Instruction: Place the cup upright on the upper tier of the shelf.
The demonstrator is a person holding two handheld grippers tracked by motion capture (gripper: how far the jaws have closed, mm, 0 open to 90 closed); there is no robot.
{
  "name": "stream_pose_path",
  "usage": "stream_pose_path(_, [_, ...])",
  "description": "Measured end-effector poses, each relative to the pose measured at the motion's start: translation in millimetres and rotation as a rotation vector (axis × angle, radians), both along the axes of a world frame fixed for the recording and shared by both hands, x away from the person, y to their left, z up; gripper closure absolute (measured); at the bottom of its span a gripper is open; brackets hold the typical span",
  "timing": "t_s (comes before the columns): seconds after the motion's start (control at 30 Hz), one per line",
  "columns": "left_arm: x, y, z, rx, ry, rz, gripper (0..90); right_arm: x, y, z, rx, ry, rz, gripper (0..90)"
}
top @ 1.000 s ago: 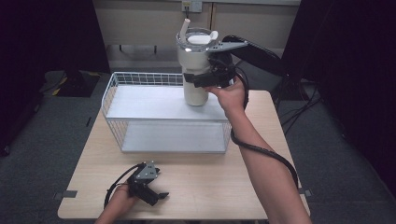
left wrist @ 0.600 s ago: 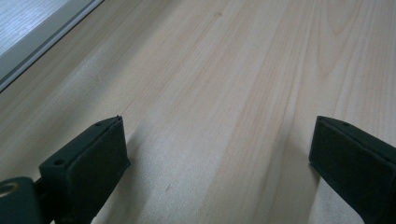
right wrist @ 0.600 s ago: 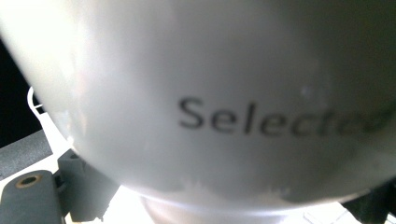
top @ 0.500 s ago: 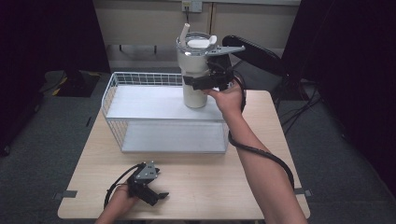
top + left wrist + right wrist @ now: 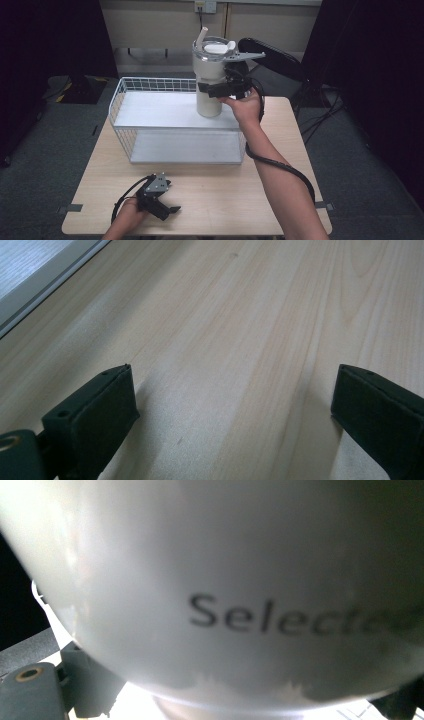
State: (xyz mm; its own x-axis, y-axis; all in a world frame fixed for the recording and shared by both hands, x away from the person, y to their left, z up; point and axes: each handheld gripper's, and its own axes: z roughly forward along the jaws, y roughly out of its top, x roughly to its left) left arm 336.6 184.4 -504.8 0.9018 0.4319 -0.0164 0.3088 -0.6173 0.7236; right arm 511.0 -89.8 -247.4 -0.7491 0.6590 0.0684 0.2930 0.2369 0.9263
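Wooden table (image 5: 210, 190), wire basket (image 5: 150, 125); tall cup (image 5: 210, 80) clamped by right gripper (image 5: 222, 90), left gripper (image 5: 167, 210) spread, empty. Top-heavy, likely to tip on release.

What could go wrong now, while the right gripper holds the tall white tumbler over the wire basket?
1. The tall white tumbler with a straw is gripped from one side by the right gripper; its smooth wall could slip or tilt.
2. Its base hangs near the white wire basket, so lowering it off-centre might hit the rim.
3. The left gripper rests open on the light wooden table, too far off to steady the tumbler.
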Motion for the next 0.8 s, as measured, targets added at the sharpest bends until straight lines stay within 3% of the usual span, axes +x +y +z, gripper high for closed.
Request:
stream_pose_path(0.37, [-0.5, 0.4, 0.0, 0.001, -0.001, 0.005, 3.7, -4.6, -1.2, -6.1, -0.01, -0.059, 0.028, 8.5])
stream_pose_path(0.6, [-0.7, 0.4, 0.0, 0.001, -0.001, 0.007, 3.7, -6.3, -2.2, -12.4, 0.022, -0.082, 0.022, 8.1])
stream_pose_path(0.8, [-0.9, 0.6, 0.0, 0.001, -0.001, 0.009, 3.7, -8.3, -1.8, -15.4, 0.013, -0.089, 0.013, 8.0])
